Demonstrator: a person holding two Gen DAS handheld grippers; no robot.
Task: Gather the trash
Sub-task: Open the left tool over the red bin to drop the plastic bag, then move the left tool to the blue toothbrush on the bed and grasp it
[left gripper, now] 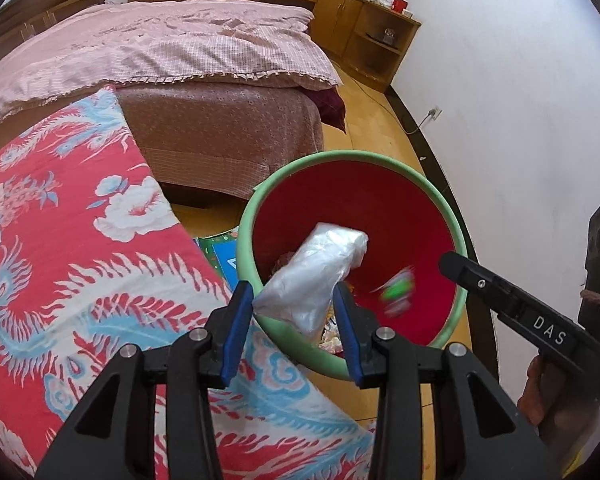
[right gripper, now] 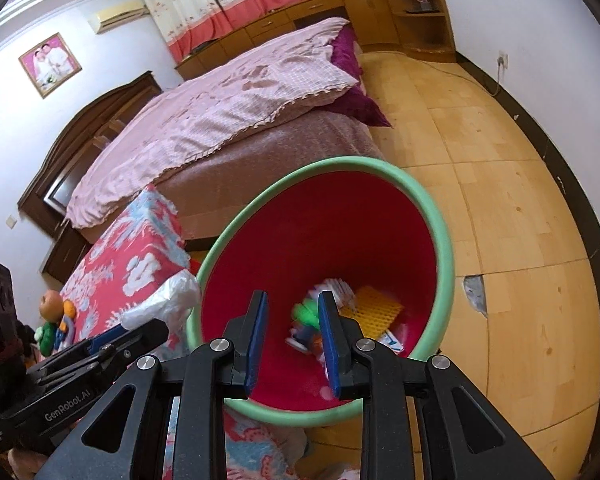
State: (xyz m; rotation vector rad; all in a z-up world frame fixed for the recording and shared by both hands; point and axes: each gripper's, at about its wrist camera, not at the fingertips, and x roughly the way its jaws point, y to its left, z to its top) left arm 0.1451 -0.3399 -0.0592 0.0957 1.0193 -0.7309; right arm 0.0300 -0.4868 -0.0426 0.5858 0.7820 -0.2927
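Observation:
A bin with a green rim (left gripper: 340, 156) (right gripper: 352, 162) and a red inside stands on the floor beside a cloth-covered surface. My left gripper (left gripper: 294, 292) is shut on a crumpled clear plastic bag (left gripper: 320, 264) and holds it over the bin's near rim. In the right wrist view the left gripper (right gripper: 140, 330) and the bag (right gripper: 164, 300) show at the left. My right gripper (right gripper: 293, 298) hovers over the bin's mouth with its jaws a little apart and nothing pressed between them. A blurred green and red wrapper (right gripper: 306, 316) (left gripper: 398, 292) is loose inside the bin, apart from the right gripper (left gripper: 450, 262).
A yellow gridded piece (right gripper: 374, 306) and other scraps lie at the bin's bottom. A red and blue patterned cloth (left gripper: 80, 260) is at the left, with toys (right gripper: 52, 312) on it. Behind stands a bed (left gripper: 160, 52). The wooden floor (right gripper: 500, 200) has a chipped patch (right gripper: 474, 296).

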